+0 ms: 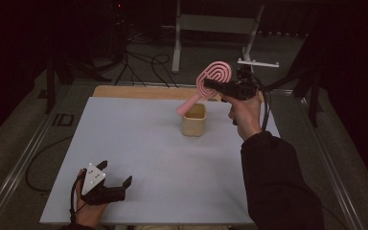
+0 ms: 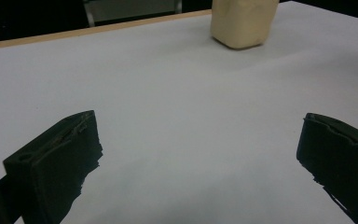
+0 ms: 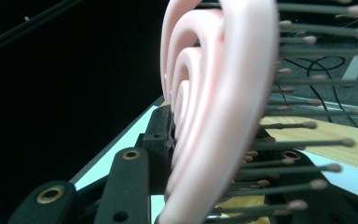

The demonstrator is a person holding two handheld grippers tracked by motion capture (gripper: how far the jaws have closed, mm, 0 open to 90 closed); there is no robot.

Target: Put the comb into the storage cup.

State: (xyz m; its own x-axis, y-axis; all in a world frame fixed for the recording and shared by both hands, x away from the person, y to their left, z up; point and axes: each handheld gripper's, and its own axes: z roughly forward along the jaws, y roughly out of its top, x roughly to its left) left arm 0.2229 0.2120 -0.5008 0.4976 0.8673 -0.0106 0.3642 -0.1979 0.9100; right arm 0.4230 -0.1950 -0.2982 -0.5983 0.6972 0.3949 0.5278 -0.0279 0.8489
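A pink hairbrush (image 1: 210, 81) with a looped, vented head is held up in the air at the back right, its handle slanting down toward a cream-coloured cup (image 1: 194, 119). My right gripper (image 1: 210, 85) is shut on the brush's head; in the right gripper view the pink brush (image 3: 214, 107) stands between the jaws with its bristles pointing right. The handle tip hangs just over the cup's rim. My left gripper (image 1: 116, 173) rests open near the table's front left corner with nothing between its fingers (image 2: 56, 163). The cup (image 2: 243, 21) stands far ahead of it.
The white table top (image 1: 139, 158) has a wooden strip (image 1: 139, 92) along its far edge. Metal frame rails (image 1: 24, 163) run along both sides. Cables (image 1: 143, 64) and stand legs (image 1: 176, 43) lie on the floor behind.
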